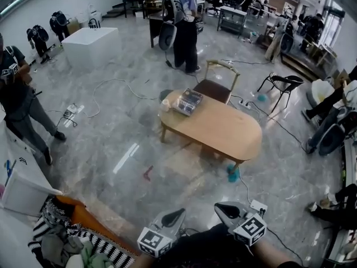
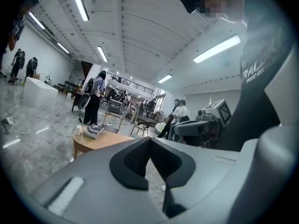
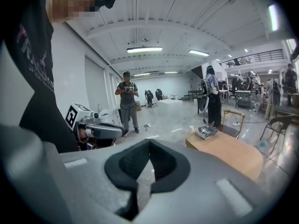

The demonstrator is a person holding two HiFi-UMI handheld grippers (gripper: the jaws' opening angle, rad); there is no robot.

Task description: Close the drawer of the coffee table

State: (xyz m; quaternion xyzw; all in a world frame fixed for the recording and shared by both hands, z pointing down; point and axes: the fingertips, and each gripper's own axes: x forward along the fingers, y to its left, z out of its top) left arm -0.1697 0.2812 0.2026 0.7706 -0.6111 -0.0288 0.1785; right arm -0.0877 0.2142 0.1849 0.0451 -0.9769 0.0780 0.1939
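- My left gripper (image 1: 179,211) has its jaws pressed together with nothing between them, and my right gripper (image 1: 218,207) just beside it is likewise closed and empty
- Both are held low in front of me, tips pointing ahead, touching nothing
- The coffee table (image 1: 223,128) lies ahead of both tips, well apart from them across open floor, with one long edge turned towards me
- I cannot make out the drawer from here, so I judge this to be the approach, with no push begun
- At the table's far-left end lie a magazine (image 1: 188,101) and a white cup (image 1: 165,105); neither needs touching
- The next move, as I judge it, is to walk up, find the drawer front, set closed jaws flat against it and push level into the table
- The floor ahead is mostly bare: a teal thing (image 1: 233,173) sits by the table's near side, slightly right of my tips, with a cable trailing back towards my right gripper, and a small red thing (image 1: 148,173) lies ahead to the left
- A chair (image 1: 218,84) stands just beyond the table, and a heap of clothes (image 1: 72,239) sits close on my left, so straight ahead looks the clearer line
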